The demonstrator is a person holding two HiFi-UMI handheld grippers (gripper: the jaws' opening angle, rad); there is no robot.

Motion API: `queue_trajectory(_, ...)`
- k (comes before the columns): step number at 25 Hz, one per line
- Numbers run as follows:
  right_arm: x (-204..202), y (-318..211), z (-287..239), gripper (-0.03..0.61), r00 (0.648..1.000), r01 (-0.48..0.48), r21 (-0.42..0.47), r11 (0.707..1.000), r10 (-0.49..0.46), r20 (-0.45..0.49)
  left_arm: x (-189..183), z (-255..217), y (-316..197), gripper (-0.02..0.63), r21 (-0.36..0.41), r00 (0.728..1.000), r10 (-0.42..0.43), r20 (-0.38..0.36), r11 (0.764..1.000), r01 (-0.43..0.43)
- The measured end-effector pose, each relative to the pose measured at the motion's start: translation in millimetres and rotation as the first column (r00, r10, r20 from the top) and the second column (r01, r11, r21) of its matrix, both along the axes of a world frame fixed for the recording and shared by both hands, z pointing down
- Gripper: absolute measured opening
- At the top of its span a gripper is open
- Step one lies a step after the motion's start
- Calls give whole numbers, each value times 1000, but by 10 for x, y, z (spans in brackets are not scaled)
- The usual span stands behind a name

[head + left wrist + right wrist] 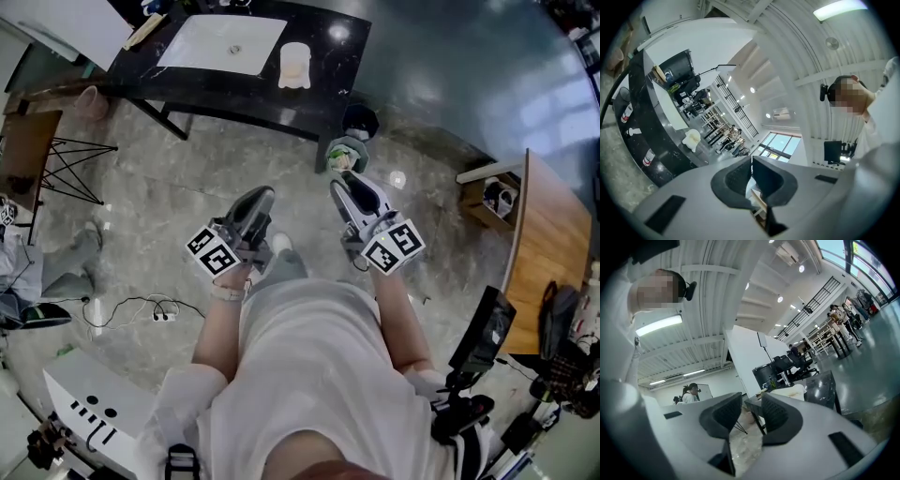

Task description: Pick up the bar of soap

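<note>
A black counter (323, 47) with a white sink basin (220, 42) stands some way ahead of me. On it, right of the basin, sits a cream lumpy thing (294, 66), also visible as the cream thing (692, 139) and the cream thing (787, 392); I cannot tell whether it is the soap. Both grippers are held out at waist height over the stone floor, well short of the counter. My left gripper (258, 195) (751, 161) is shut, its pads together on nothing. A narrow empty gap shows between the jaws of my right gripper (349, 183) (751, 404), which is open.
A dark bin (360, 120) and a green-white object (345, 155) stand on the floor by the counter's near right corner. A wooden desk (548, 244) is at the right, cables (141, 309) and a white machine (94, 403) at the left. Other people stand farther off.
</note>
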State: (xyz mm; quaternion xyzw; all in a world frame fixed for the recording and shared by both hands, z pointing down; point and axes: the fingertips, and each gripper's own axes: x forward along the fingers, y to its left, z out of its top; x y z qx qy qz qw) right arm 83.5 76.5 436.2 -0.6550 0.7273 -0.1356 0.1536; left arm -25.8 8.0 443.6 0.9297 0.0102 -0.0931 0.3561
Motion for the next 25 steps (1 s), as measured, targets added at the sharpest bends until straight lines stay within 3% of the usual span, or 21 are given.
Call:
queue_trajectory(6,23,-890,46,141,1000,23,-16,1000,-23,-5,51,47,-810,9,-9,1000,-1,3,1000,1)
queue_trajectory(11,21,-1326,101,141,999,36,-27,999,-36,-5,28,88,-1224,9,-11,1000,-9,9,1000,9)
queue_trajectory(20,190,-1552,142,141,996,91,-51,995,-92,-17,91,153,-1282,9,-36,998,-58,17,998,59)
queue_trajectory(25,324,-1723,320,141,988,145,-88,985,-148,-29,95,201,-1315,9,-58,989,-147,16,987,147)
